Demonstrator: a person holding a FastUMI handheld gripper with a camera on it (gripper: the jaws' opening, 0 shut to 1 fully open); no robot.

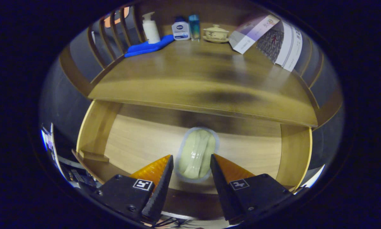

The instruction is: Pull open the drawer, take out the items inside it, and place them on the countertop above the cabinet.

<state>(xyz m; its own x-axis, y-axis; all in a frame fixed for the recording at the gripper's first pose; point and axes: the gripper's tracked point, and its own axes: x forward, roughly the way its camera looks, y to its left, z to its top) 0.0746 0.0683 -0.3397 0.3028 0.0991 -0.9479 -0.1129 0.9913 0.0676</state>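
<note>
Drawer (139,143) stands pulled out under the countertop (190,79), its pale wooden floor bare apart from one item. Going from the left: the drawer's side wall rises at about nine o'clock from the gripper (192,160), then comes the left finger, then the item, then the right finger, then the far side wall at three o'clock.

That item is a sealed clear packet (197,154), oval with a flat see-through rim, and inside it sits something pale green, folded or ridged lengthwise; what it is I cannot tell. It lies flat on the drawer floor, its near half between the fingertips and its far half at twelve o'clock from them, reaching toward the countertop's front edge.

The jaws stand apart, one finger on each side of the packet, close to its rim but not pressing it.

Up on the countertop, from eleven o'clock round to one: a blue cloth (149,47), a white pump bottle (151,28), a small jar (180,30), a lidded cup (215,32), and leaning booklets (273,38).
</note>
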